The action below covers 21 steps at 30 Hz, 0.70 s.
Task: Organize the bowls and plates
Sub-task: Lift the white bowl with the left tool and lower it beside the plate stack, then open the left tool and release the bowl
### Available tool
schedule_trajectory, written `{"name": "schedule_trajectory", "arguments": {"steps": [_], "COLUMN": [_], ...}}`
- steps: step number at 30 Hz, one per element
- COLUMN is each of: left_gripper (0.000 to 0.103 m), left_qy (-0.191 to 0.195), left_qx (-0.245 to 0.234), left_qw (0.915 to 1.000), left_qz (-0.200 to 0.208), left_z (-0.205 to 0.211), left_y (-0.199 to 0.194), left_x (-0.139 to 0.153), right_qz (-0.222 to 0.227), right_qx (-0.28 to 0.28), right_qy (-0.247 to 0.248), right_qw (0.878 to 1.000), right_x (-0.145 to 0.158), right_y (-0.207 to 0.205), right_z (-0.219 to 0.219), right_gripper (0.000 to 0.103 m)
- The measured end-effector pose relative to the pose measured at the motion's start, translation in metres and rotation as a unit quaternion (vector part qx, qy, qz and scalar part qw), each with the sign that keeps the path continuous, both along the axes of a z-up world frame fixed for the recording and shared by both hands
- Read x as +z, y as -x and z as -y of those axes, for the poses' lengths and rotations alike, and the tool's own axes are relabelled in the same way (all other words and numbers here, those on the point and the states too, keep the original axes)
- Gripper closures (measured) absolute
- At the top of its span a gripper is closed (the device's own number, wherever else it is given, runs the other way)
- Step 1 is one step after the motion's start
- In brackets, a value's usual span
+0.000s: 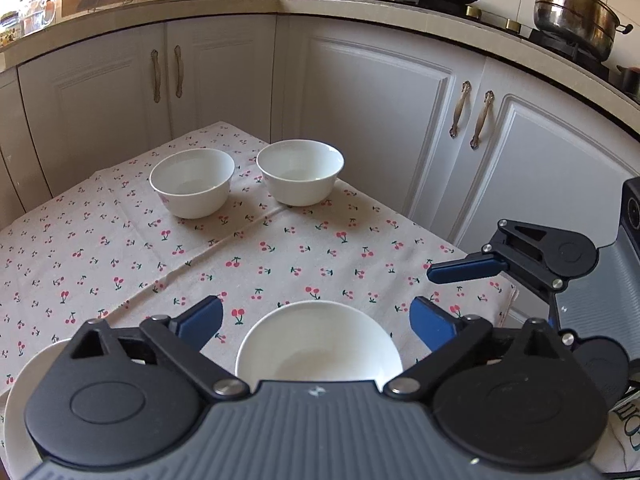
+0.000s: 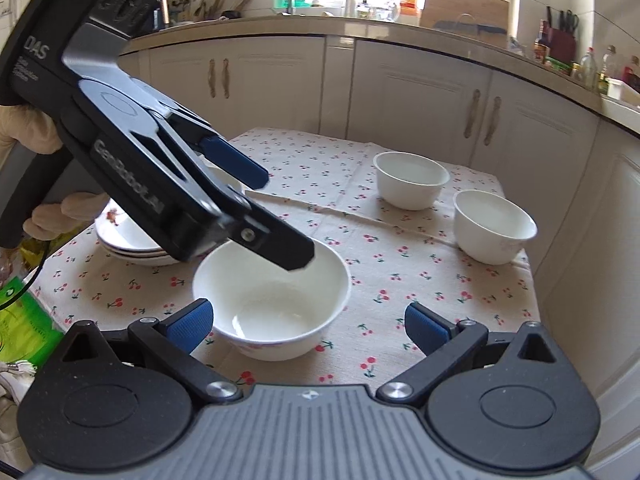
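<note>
Grippers (image 1: 316, 320) (image 2: 308, 326), both spread, seemingly hover over near bowl (image 2: 272, 304).

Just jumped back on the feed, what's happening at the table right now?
A person holds tongs in each hand over a cherry-print tablecloth. The left tongs hover open above the near white bowl, which sits on the cloth and is not gripped. The right tongs are also open and empty, just in front of that bowl. Two more white bowls stand apart at the far side, and a stack of plates sits at the left, partly hidden by the left tongs.
</note>
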<state>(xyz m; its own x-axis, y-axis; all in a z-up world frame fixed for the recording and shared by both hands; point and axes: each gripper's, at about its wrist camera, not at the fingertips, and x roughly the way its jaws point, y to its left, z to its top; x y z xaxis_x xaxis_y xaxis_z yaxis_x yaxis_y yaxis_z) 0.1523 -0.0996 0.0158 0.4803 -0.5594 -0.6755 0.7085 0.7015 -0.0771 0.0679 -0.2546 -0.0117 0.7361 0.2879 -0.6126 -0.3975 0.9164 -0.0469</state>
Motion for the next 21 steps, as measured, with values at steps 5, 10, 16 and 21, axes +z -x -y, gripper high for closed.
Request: {"name": "schedule_trajectory", "arguments": {"steps": [5,10,16,21], "left_gripper": [0.003,0.003,0.003,0.003], "left_qy": [-0.008,-0.019,-0.024,-0.021], "left_qx": [-0.009,-0.019,-0.025,-0.032], "left_qw": [0.9999,0.9995,0.9993,0.9993], "left_qz": [0.011,0.016,0.011,-0.005], "left_z": [0.012,0.026,0.044,0.062], "left_y": [-0.010,-0.029,-0.066,-0.100], "left_x": [0.006,0.011,0.015,0.013], "right_qz": [0.004,0.008,0.013,0.018], "right_qx": [-0.029,-0.059,-0.093,-0.120], "right_qy": [0.000,0.004,0.017,0.025], "right_qw": [1.000,0.998,0.995,0.992], "right_x": [0.000,0.000,-0.002,-0.004], "right_y": [-0.010,-0.026,-0.051,-0.074], "right_z": [0.014,0.030,0.048,0.061], "right_gripper": [0.000,0.000,0.000,0.000]}}
